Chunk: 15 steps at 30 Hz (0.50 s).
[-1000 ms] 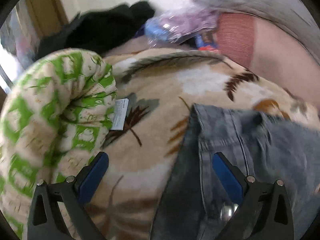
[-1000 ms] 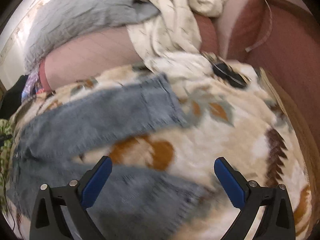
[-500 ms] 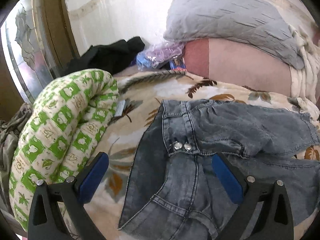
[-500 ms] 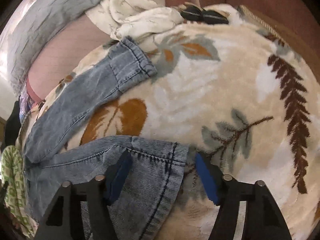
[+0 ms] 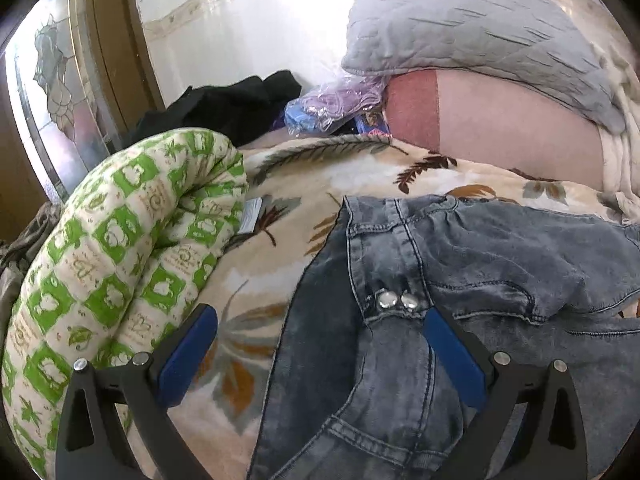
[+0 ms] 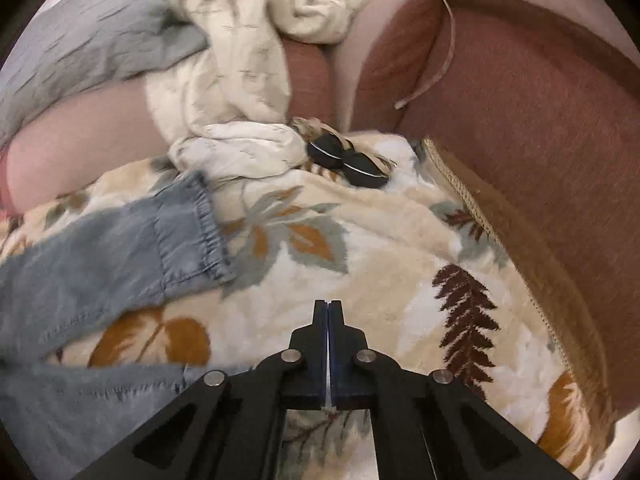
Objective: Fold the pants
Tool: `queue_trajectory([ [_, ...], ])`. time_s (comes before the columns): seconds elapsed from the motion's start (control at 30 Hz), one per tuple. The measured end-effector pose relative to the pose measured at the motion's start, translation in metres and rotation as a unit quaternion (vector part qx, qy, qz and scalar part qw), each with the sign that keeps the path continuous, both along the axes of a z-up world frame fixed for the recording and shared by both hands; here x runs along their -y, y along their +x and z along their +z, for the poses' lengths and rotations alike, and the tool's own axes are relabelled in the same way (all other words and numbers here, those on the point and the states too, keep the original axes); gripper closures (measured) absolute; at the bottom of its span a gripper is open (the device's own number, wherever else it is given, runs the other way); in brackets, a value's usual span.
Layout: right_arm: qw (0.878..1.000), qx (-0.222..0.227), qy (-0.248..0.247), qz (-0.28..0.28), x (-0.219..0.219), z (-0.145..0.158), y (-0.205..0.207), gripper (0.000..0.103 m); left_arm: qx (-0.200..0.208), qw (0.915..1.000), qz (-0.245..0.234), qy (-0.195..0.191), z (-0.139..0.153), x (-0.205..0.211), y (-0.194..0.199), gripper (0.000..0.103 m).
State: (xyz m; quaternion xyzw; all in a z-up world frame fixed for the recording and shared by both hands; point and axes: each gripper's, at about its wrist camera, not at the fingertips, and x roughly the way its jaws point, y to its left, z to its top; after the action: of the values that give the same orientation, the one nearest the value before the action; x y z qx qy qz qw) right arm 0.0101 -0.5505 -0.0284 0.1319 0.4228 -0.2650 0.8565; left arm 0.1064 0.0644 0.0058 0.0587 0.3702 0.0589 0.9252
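Pants [image 5: 460, 264] partly cut off; right gripper [image 6: 328, 310] closed, grip unclear.

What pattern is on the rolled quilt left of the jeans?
Green and cream checks with small motifs on the rolled quilt; clearest in the left wrist view.

You had grey-blue washed denim pants [image 5: 460, 264] with two silver studs [image 5: 398, 301] lying on a cream blanket [image 6: 360, 264] printed with rust-orange, grey-green and dark brown leaves. Beside them sat a rolled quilt [image 5: 120, 248] in a green-and-white check. Your left gripper [image 5: 316, 340] was black with blue pads [image 5: 188, 356]; your right gripper [image 6: 328, 308] matched. The sofa [image 6: 520, 128] was brick red, the pillow [image 5: 480, 32] plain grey, and the crumpled sheet [image 6: 240, 64] off-white.
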Motion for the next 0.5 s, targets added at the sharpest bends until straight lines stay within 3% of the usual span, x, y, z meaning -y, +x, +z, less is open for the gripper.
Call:
queue_trajectory([
  [0.07,0.999,0.013,0.044,0.024,0.003,-0.002,0.007,0.099,0.002,1.0000,0.001,-0.001,0.001,-0.002,0.003,0.000],
  [0.13,0.998,0.009,0.049,0.045,-0.001,0.000,0.021,0.099,0.002,1.0000,0.008,0.002,0.000,-0.006,0.008,0.000],
  [0.3,0.989,-0.063,0.086,0.101,-0.022,0.004,0.046,0.097,-0.008,0.9998,0.015,0.002,-0.008,-0.010,0.015,0.000],
  [0.43,0.983,-0.096,0.087,0.132,-0.045,0.004,-0.002,0.094,-0.001,1.0000,0.006,0.007,-0.005,-0.005,0.012,0.000],
  [0.47,0.981,-0.102,0.097,0.130,-0.047,0.001,-0.018,0.090,0.000,1.0000,0.003,0.005,-0.004,-0.005,0.010,0.000],
  [0.5,0.980,-0.108,0.109,0.123,-0.049,-0.006,-0.037,0.080,0.001,1.0000,0.001,0.003,-0.002,-0.004,0.008,0.000],
])
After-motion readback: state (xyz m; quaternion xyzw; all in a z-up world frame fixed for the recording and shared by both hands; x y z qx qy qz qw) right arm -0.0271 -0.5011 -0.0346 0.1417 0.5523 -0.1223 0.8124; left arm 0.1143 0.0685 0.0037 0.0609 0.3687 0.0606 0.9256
